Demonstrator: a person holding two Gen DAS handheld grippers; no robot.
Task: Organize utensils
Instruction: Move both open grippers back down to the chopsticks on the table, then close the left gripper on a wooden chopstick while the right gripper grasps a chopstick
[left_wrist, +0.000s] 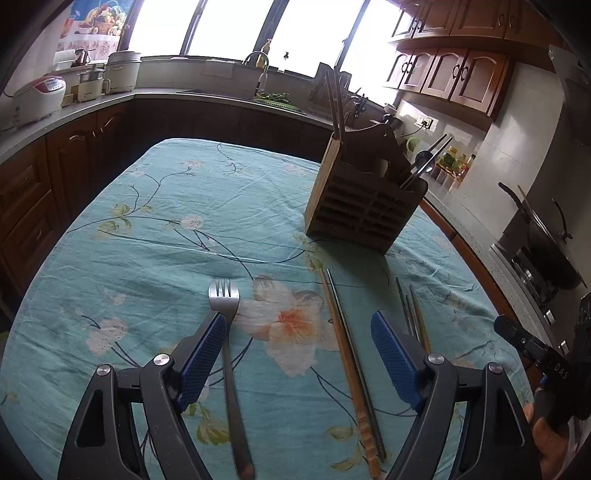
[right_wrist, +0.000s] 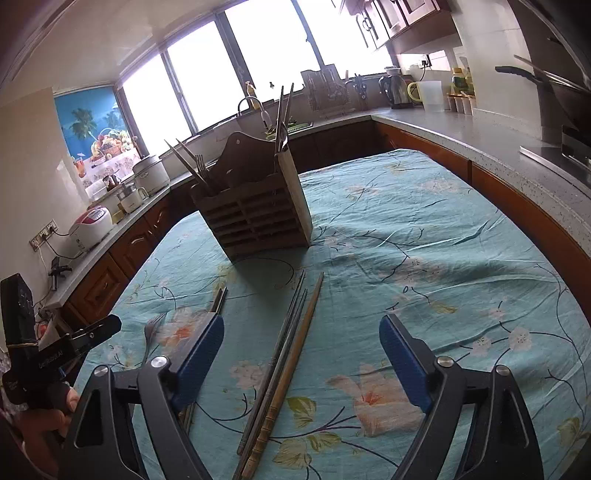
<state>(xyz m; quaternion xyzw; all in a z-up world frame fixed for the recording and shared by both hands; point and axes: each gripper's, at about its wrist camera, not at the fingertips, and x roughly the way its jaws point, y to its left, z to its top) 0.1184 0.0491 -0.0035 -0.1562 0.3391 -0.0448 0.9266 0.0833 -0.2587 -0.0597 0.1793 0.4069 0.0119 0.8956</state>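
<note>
The wooden utensil holder (left_wrist: 364, 201) stands upright on the desk, toward the far side of the floral cloth (left_wrist: 147, 229). It already carries some pieces: 2 long chopsticks (left_wrist: 334, 103) stick up from one end compartment, and a spoon with more metal sticks (left_wrist: 424, 162) leans out of the other end; the right wrist view also shows a fork (right_wrist: 201, 164) in it.

Loose utensils lie on the cloth in front of the holder. A fork (left_wrist: 225, 332) lies tines away, its handle running back just beside the left pad of the left tongs (left_wrist: 299, 354). Next to it is 1 pair of chopsticks, one wooden and one metal (left_wrist: 347, 354), lying between the pads. Another group of 3 chopsticks (right_wrist: 288, 354), 2 metal and 1 wooden, lies between the pads of the right tongs (right_wrist: 301, 354).

Both tongs stand apart and hold nothing; no pad presses on any piece.

As a judgement, the task is partly done: several utensils are sorted into the holder, while the fork and 5 chopsticks remain to be picked up and slotted in.

Readable writing is scarce: white letters "DAS" show on the black body of the right tool (left_wrist: 561, 365) at the edge of the left view. Lettering on the other tool's body is too blurred to read.
</note>
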